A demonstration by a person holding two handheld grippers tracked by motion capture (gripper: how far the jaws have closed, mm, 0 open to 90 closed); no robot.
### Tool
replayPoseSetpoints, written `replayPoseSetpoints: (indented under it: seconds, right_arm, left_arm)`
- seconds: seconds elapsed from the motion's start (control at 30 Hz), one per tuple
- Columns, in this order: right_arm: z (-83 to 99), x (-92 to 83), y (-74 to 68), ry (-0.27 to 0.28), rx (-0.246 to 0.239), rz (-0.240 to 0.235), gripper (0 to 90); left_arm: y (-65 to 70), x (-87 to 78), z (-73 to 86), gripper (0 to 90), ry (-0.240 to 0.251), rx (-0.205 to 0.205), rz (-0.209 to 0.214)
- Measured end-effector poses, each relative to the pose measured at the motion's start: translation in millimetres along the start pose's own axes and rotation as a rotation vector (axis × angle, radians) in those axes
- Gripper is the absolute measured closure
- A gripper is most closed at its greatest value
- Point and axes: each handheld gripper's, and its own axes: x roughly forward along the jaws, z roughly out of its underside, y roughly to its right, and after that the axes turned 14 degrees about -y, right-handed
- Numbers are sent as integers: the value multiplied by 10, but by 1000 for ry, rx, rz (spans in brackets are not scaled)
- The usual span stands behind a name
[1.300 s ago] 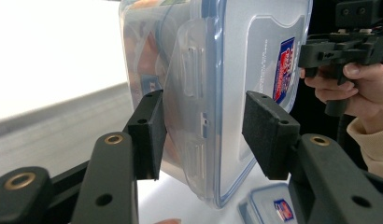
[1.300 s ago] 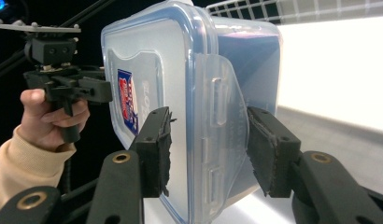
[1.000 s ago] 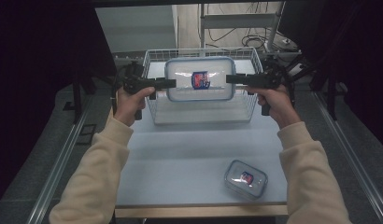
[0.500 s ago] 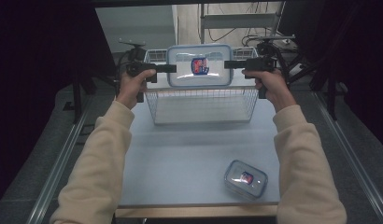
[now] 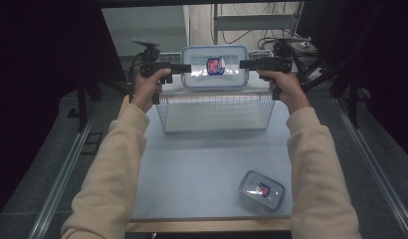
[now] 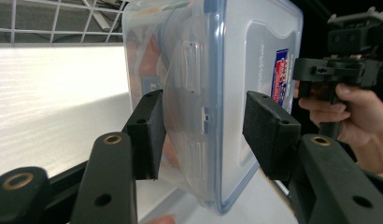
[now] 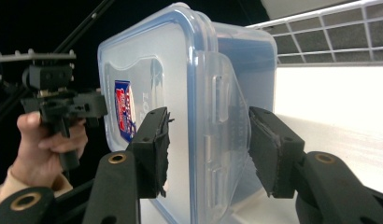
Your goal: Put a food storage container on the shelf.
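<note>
High view shows the large lidded container (image 5: 215, 67) held above the wire basket (image 5: 215, 110), left gripper (image 5: 184, 68) and right gripper (image 5: 243, 63) fingers clamping its two ends.

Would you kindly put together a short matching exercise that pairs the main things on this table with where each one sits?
Things:
1. large container
2. small container
3. wire basket
4. left tongs

Places:
A. near right corner of the table
B. held up between both tongs, above the basket's far side
C. at the large container's left end
D. far middle of the table

Pairs: 1-B, 2-A, 3-D, 4-C
</note>
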Motion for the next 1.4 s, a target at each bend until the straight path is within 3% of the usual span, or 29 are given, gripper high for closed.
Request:
replayPoseSetpoints:
  seconds: [0.37, 0.5, 0.63, 0.7, 0.8, 0.87, 0.9, 0.97, 1.1, 1.27, 1.4]
  right_arm:
    - [-78, 131, 122, 75, 193, -28, 481]
    - [-89, 171, 132, 103, 237, -1, 472]
    - [-86, 188, 122, 107, 243, 44, 452]
    - [-72, 188, 126, 114, 249, 49, 445]
    - [-58, 177, 128, 123, 241, 55, 429]
    - [-45, 160, 109, 119, 234, 52, 422]
    - [-38, 153, 92, 125, 219, 60, 419]
    - [-27, 140, 50, 124, 200, 71, 411]
    - [3, 105, -33, 118, 146, 91, 394]
    - [62, 16, -72, 99, 91, 119, 388]
    - [130, -68, -105, 88, 50, 128, 380]
  left_arm:
    - [-149, 74, -74, 456, 11, -78, 39]
    - [-185, 120, -96, 414, 11, -94, 41]
    - [-219, 172, -114, 356, 1, -118, 42]
    - [-262, 211, -120, 297, -13, -152, 55]
    - [-251, 235, -126, 273, 2, -153, 37]
    - [-209, 223, -138, 260, 28, -142, -29]
    - [-199, 217, -146, 240, 29, -143, -40]
    - [-169, 204, -171, 186, 32, -145, -35]
    - [-76, 145, -174, 167, 55, -118, -63]
    - [21, 7, -113, 175, 59, -64, -122]
    - [134, -95, 12, 189, 36, 14, -146]
